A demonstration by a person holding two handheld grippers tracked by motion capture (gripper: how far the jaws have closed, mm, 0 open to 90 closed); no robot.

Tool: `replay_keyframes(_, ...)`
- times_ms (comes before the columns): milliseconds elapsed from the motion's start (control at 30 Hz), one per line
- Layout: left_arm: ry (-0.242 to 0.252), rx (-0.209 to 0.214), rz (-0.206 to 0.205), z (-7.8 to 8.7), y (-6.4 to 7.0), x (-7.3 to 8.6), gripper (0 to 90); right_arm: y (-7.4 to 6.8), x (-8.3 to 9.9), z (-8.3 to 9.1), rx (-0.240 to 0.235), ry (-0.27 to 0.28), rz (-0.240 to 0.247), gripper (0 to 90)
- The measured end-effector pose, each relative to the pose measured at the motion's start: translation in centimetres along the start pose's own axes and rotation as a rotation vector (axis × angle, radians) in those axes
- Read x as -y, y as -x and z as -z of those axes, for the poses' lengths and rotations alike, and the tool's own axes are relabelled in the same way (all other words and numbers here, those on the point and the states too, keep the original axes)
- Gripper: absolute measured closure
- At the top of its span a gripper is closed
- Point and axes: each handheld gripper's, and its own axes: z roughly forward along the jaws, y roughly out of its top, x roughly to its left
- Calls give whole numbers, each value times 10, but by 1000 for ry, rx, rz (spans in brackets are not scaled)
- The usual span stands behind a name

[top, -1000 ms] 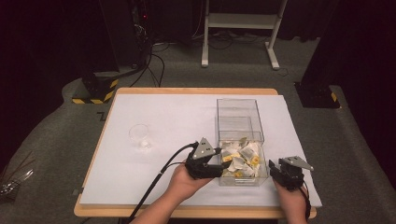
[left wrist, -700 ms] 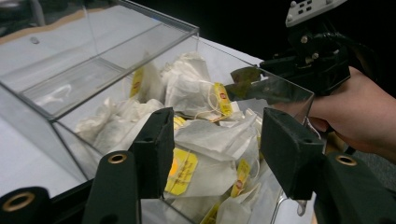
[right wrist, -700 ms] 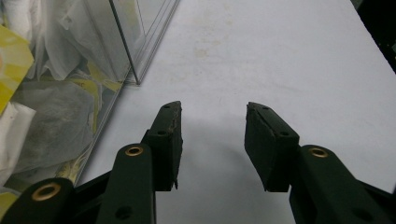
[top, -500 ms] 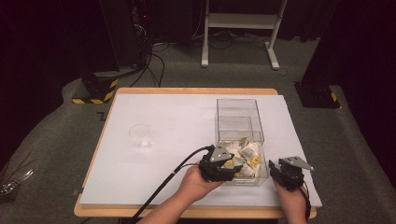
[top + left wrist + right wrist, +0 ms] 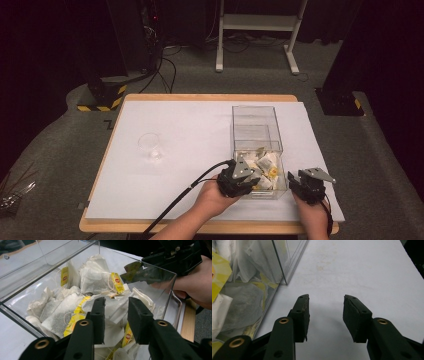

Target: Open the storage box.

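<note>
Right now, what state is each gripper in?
Left gripper: jaws open over the tea bags in the clear box, holding nothing.
Right gripper: jaws open over the white table, holding nothing.

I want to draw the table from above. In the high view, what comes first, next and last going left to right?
Glass cup → left claw reaching into the clear box of tea bags → right claw.
</note>
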Motion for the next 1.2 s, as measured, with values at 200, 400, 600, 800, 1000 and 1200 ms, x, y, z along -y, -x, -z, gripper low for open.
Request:
replay_keyframes(200, 11, -12, -19, 0, 0, 1, 807, 0, 0, 0, 1, 0, 3, 567)
replay_keyframes(400, 18, -17, -29, 1, -2, 1, 898, 0, 0, 0, 0, -1, 3, 567)
replay_keyframes(600, 53, -11, -21, 6, -4, -1, 900, 0, 0, 0, 0, 0, 3, 567)
replay_keyframes(800, 100, -9, -16, 14, -6, -7, 900, -1, 0, 0, 0, -1, 3, 567)
replay_keyframes(1000, 145, 15, 4, 20, -6, -11, 900, -1, 0, 0, 1, -1, 5, 567)
replay_keyframes(1200, 179, 19, 25, 26, -8, -17, 900, -1, 0, 0, 1, 1, 7, 567)
